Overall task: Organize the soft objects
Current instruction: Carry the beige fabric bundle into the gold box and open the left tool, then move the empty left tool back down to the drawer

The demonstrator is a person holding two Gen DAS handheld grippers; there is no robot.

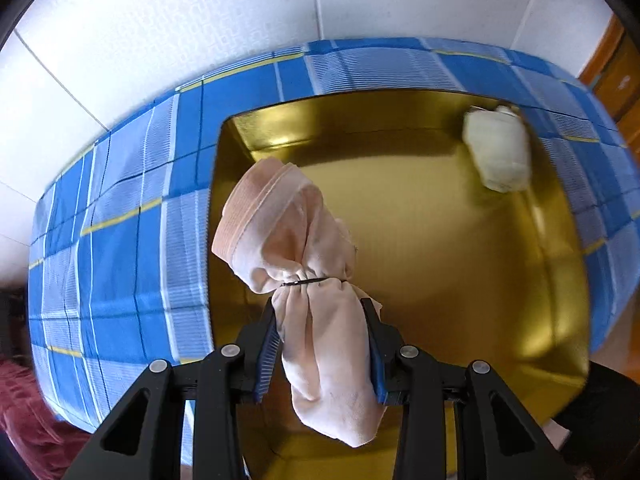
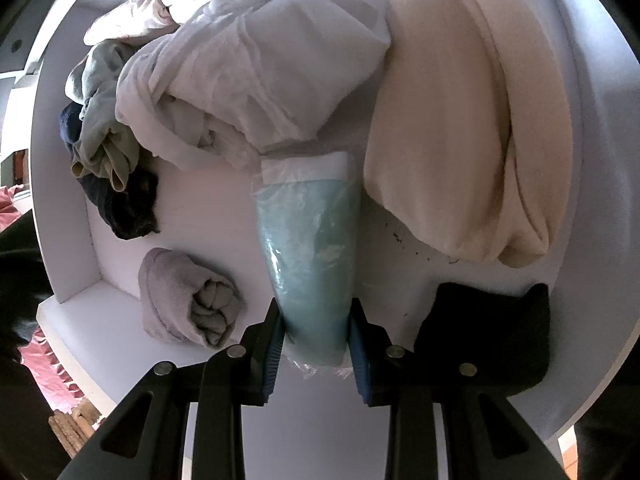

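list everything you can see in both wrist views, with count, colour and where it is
pink bundle: 1, pale pink, tied with a dark band, held over the gold tray
white roll: 1, cream white, far right corner of the tray
gold tray: 1, shiny gold, on the checked cloth
checked cloth: 1, blue and white with yellow lines, under the tray
blue packet: 1, light blue in clear plastic wrap, on the white surface
grey roll: 1, grey, left of the packet
clothes heap: 1 pile, white, green and navy, behind the packet
cream cushion: 1, cream, right side
black item: 1, black, near right
white surface: 1, white, under everything
left gripper: 1, black with blue pads, shut on the bundle
right gripper: 1, same, shut on the packet
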